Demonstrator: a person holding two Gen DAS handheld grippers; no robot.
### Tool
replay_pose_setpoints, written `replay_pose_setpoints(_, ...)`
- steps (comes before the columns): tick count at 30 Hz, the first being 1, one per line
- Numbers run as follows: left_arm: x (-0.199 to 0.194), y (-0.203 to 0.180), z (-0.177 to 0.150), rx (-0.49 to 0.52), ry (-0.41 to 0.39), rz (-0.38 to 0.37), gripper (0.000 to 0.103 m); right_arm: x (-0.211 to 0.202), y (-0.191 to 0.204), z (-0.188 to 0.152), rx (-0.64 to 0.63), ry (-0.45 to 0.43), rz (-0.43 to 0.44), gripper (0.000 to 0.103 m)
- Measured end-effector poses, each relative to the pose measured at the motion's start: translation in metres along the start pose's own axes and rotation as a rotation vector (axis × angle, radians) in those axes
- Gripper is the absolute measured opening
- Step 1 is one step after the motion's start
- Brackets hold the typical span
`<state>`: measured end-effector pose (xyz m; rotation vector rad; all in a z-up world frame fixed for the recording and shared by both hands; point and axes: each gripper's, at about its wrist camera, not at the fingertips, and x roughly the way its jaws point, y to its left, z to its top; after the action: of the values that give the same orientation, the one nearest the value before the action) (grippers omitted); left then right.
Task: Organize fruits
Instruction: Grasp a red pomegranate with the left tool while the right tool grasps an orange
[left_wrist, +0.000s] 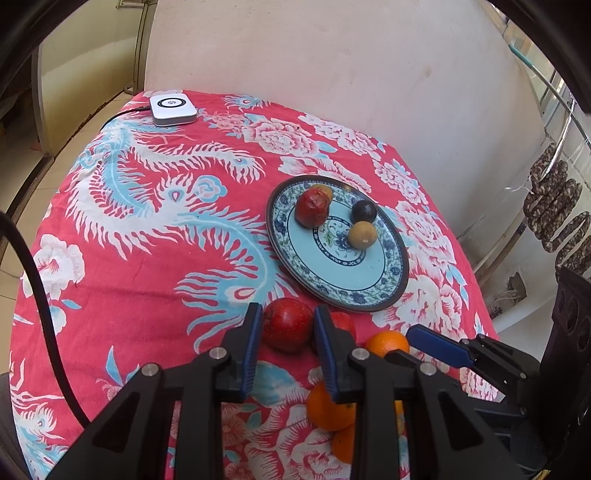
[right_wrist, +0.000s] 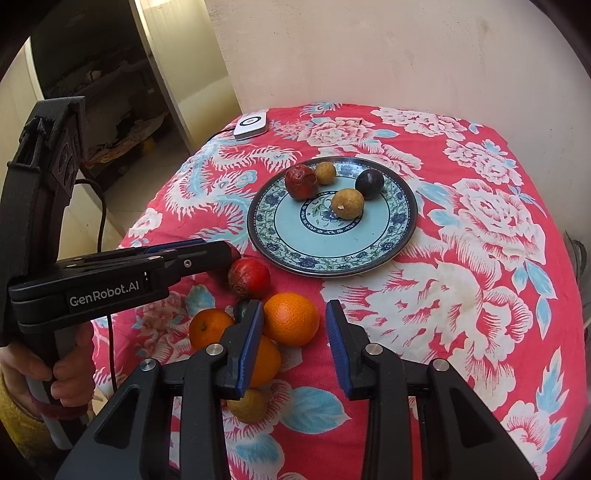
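Oranges huddle on the flowered cloth right by the right tongs, whose jaws stand slightly apart with nothing between them. Left tongs, likewise slightly apart and gripping nothing, have their tips at a red fruit lying near the plate, which carries four small fruits.
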<state>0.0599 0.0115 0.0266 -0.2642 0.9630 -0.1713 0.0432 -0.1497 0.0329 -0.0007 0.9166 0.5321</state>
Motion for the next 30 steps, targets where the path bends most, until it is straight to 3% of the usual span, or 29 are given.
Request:
replay_pose_setpoints(22, 0.002, 0.0, -0.003, -0.002, 0.003, 0.0, 0.032, 0.007, -0.008, 0.001, 0.053, 0.037, 0.049, 0.039)
replay_pose_setpoints(30, -0.01, -0.003, -0.004, 0.003, -0.025, 0.005, 0.031, 0.0, -0.005, -0.002, 0.05, -0.003, 0.07, 0.033)
